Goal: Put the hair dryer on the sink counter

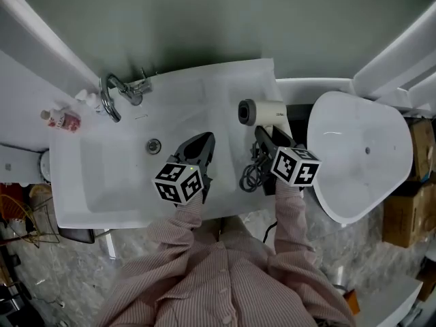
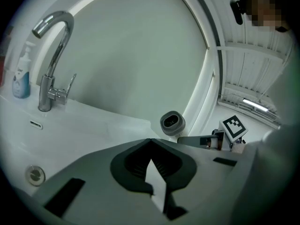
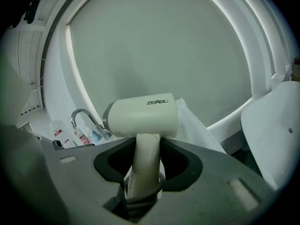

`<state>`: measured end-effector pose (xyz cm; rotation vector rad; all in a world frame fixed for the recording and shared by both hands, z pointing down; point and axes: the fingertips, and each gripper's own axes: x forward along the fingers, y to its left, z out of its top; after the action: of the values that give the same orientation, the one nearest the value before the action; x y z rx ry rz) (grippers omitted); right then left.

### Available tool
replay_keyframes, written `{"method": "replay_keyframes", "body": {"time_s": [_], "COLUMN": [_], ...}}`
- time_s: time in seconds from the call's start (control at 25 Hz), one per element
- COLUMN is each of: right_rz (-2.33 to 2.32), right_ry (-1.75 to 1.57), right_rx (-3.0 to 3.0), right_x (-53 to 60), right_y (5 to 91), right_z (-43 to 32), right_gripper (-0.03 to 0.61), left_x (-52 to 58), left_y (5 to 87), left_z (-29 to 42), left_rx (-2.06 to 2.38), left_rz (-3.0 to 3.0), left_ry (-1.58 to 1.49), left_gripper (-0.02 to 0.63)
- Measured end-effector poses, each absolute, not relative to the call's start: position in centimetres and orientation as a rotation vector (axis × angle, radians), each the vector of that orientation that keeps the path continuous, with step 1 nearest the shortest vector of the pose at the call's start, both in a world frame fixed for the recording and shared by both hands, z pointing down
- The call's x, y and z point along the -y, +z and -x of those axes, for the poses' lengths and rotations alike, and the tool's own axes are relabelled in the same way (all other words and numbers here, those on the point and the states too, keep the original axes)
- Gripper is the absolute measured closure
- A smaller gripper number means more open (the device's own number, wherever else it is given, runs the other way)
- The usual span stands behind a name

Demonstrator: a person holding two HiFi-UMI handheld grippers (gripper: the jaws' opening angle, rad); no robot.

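Dryer [image 1: 262,112] is over the counter [image 1: 255,77] right of the basin [image 1: 102,176], its handle running back into the right gripper [image 1: 267,138], which clamps it. The left gripper [image 1: 199,148] is closed on nothing.

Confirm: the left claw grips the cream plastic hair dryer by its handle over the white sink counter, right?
No, the side is wrong. The right claw grips the cream plastic hair dryer by its handle over the white sink counter; the right gripper view shows it. The left claw is shut on nothing.
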<state>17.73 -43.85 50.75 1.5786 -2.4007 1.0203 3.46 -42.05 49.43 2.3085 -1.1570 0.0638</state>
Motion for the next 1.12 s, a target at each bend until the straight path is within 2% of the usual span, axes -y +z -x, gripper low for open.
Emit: {"method": "replay_keyframes", "body": {"time_s": [0.48, 1.12], "right_rz": [-1.420, -1.348], "right_ry": [0.993, 1.056], "right_rx": [2.257, 2.132], "right_x": [47.9, 49.1], "right_y": [56.1, 59.1], "right_z": [-16.6, -16.1], "right_gripper": [0.416, 0.416], "left_x": [44.8, 45.1], "left_y": [54.5, 56.8], "left_z": [-4.4, -5.2], "left_rx": [1.120, 1.104], "left_rz": [-2.205, -2.148], "left_ry": [0.148, 0.189], "left_gripper": [0.617, 0.617]}}
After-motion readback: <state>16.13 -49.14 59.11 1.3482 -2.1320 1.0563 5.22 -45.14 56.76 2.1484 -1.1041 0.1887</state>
